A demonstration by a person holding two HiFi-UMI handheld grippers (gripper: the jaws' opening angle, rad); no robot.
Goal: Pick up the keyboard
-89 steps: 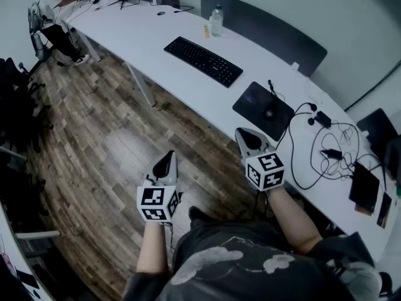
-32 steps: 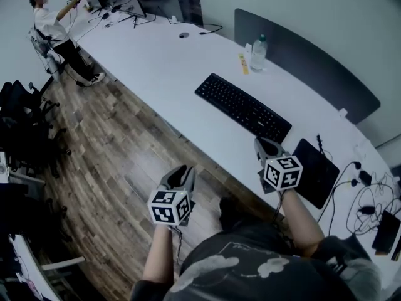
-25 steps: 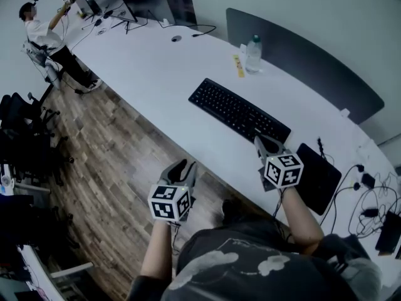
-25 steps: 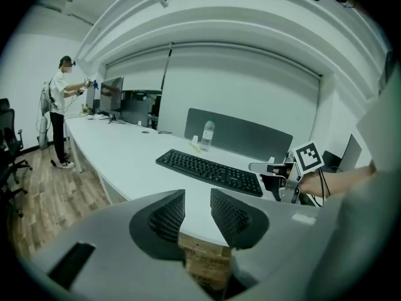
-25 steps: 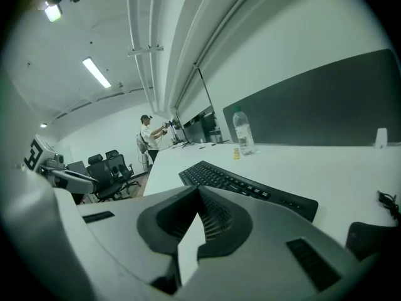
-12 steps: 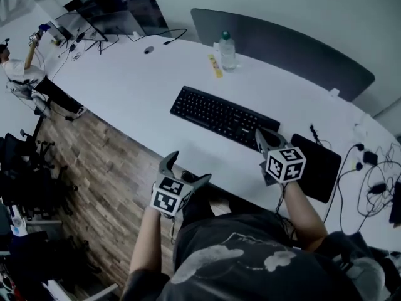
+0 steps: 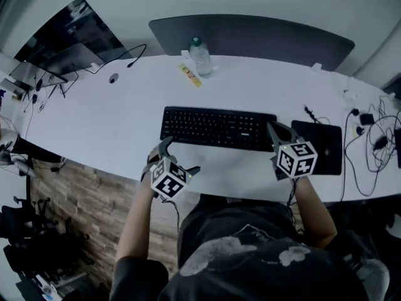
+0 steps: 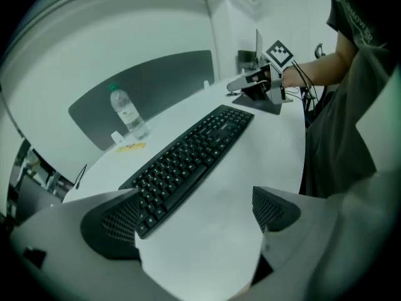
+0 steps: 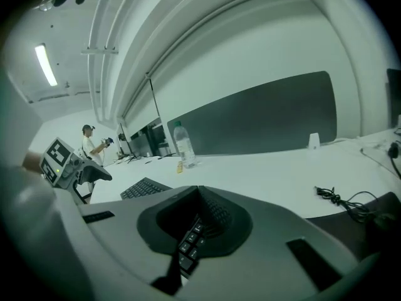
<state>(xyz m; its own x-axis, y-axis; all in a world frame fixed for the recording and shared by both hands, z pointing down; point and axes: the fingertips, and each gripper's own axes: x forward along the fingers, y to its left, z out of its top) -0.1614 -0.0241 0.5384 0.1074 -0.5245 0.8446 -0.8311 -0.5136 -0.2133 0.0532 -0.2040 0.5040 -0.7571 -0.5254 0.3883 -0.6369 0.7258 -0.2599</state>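
The black keyboard (image 7: 216, 128) lies flat on the white table (image 7: 113, 124), in front of me. My left gripper (image 7: 179, 156) hovers at the table's front edge by the keyboard's left end. Its jaws are opening and stand wide apart. In the left gripper view the keyboard (image 8: 188, 162) runs away from the left gripper (image 8: 194, 215); its near corner sits just inside one finger (image 8: 113, 221), and no pad presses it. My right gripper (image 7: 276, 130) is shut and empty, its tip over the keyboard's right end. In the right gripper view the right gripper (image 9: 199, 196) hides most of the keyboard (image 9: 141, 187).
A water bottle (image 7: 200, 56) and a small yellow item (image 7: 190, 76) stand behind the keyboard, before a grey partition (image 7: 250, 33). A black mouse pad (image 7: 319, 146) and tangled cables (image 7: 369, 137) lie to the right. Monitors are at the far left. A person (image 9: 89, 144) stands far off.
The view swung to face the table. My left gripper came from over the floor to the keyboard's left end, rolled, and its jaws spread wide. My right gripper moved to the keyboard's right end, still shut.
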